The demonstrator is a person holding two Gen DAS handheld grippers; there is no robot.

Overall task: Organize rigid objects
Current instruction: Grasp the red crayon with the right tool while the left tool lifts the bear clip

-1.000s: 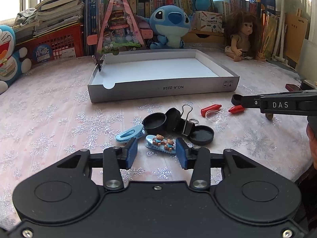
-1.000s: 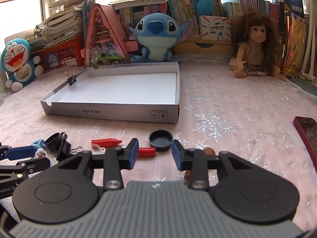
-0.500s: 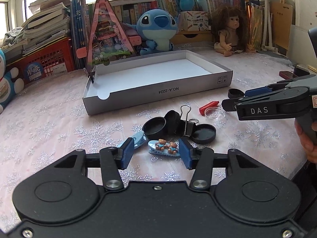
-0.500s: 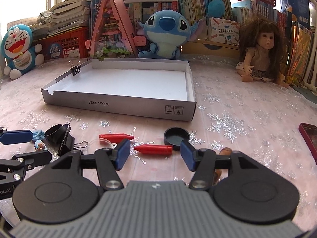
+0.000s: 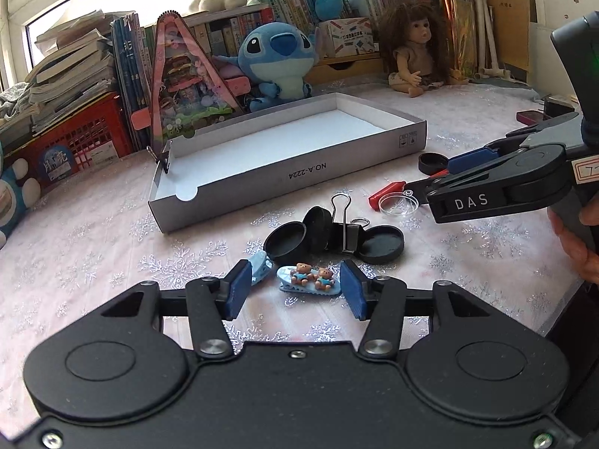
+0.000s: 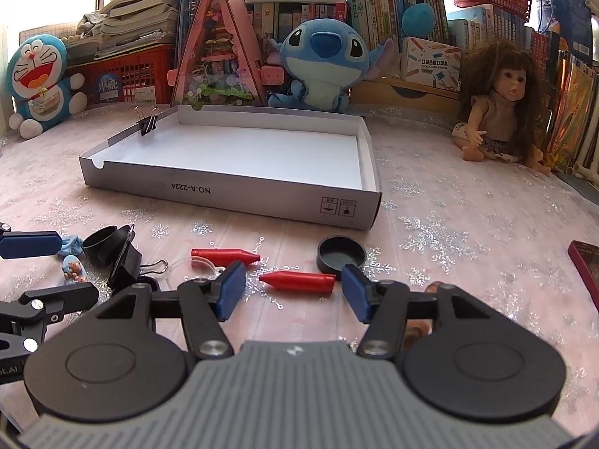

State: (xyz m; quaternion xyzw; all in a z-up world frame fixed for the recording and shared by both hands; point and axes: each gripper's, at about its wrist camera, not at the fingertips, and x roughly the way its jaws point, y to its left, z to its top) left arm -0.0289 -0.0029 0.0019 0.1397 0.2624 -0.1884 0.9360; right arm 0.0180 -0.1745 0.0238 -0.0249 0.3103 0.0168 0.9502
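A light-blue hair clip with two small bears (image 5: 309,278) lies on the pink cloth between the pads of my left gripper (image 5: 295,284), which is open and not touching it. Behind it sit black round caps (image 5: 286,239), a black binder clip (image 5: 346,232) and a plain blue clip (image 5: 258,265). My right gripper (image 6: 292,286) is open, with a red crayon-shaped piece (image 6: 297,281) lying between its pads, untouched. A second red piece (image 6: 224,256), a clear disc (image 5: 397,202) and another black cap (image 6: 340,254) lie close by. The shallow white box (image 6: 232,191) is empty.
A binder clip (image 6: 148,121) is clamped on the box's far left corner. Plush toys, a doll (image 6: 501,108), books and a red crate (image 6: 127,75) line the back. A dark red flat item (image 6: 587,265) lies at the right edge. A small brown object (image 6: 415,333) hides behind the right finger.
Both grippers' jaws have widened. The right gripper moved forward, so the red piece now lies between its pads. The left gripper rolled a little while staying over the bear clip.
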